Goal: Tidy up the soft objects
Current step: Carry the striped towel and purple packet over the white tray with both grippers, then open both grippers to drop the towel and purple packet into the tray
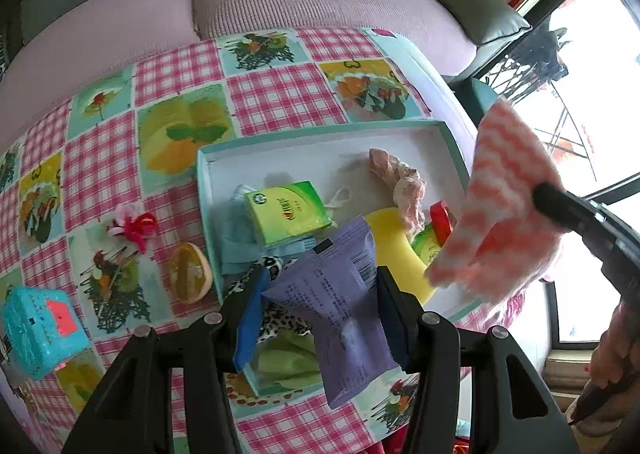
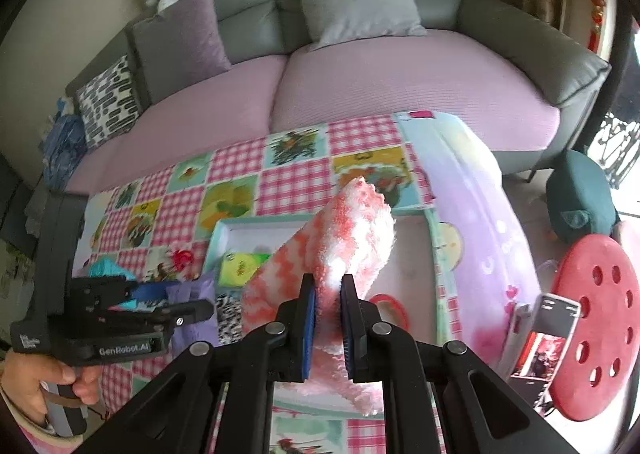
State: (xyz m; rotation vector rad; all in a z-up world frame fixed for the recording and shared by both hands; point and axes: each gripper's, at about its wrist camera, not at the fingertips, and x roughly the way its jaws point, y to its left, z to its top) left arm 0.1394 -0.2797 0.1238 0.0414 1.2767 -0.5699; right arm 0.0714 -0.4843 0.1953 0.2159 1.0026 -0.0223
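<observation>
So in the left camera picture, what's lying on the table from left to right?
Turquoise box with a red label, red and pink fluffy flower, orange fruit half, green tissue pack, yellow sponge.

purple packet (image 1: 344, 294): lower end passes behind the left gripper's jaws; printed text too small to read
leopard-print cloth (image 1: 276, 318): mostly hidden behind the packet and a blue pad — only patches show
yellow sponge (image 1: 394, 250): right part covered by the pink-and-white cloth (image 1: 504, 214)
red item (image 1: 442, 220): half behind that cloth, kind unclear
box (image 1: 320, 132): near-right corner hidden by the cloth
teal box (image 1: 40, 330): cut by the left edge
hand (image 2: 48, 378): cut off at the frame's corner
</observation>
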